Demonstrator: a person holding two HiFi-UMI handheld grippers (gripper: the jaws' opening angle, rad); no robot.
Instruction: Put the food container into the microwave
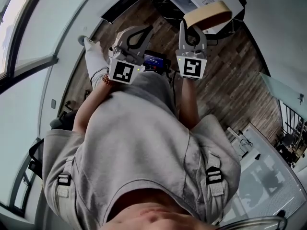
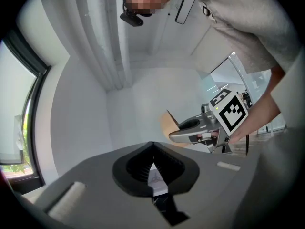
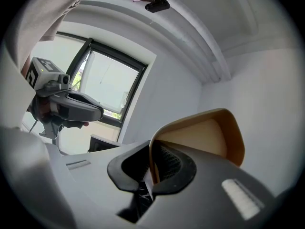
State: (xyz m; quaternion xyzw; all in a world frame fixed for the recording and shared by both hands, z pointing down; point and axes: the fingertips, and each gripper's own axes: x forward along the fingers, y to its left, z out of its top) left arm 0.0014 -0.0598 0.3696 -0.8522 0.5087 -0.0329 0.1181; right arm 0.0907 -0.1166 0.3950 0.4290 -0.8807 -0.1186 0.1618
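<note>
— Two grippers were held out in front of the person's grey shirt (image 1: 139, 143), weren't they? How did the jaws stand?

— The left gripper (image 1: 146, 29) had its jaws pressed together with nothing between them. The left gripper view showed them meeting at the tip. The right gripper (image 1: 190, 27) had its jaws pinching the rim of the shallow, rounded, tan food container (image 1: 208, 13).

— Where was that container?

— It was up in the air over the dark wooden plank floor (image 1: 225, 80), at about one o'clock in the head view. In the right gripper view its thin wall ran down between the jaws, and the rest of it spread out toward two o'clock.

— And the grippers, one to the other?

— They were side by side, near each other but apart. The left one lay at nine o'clock of the right. Each had its black-and-white marker cube (image 1: 121, 72) turned toward the person.
</note>
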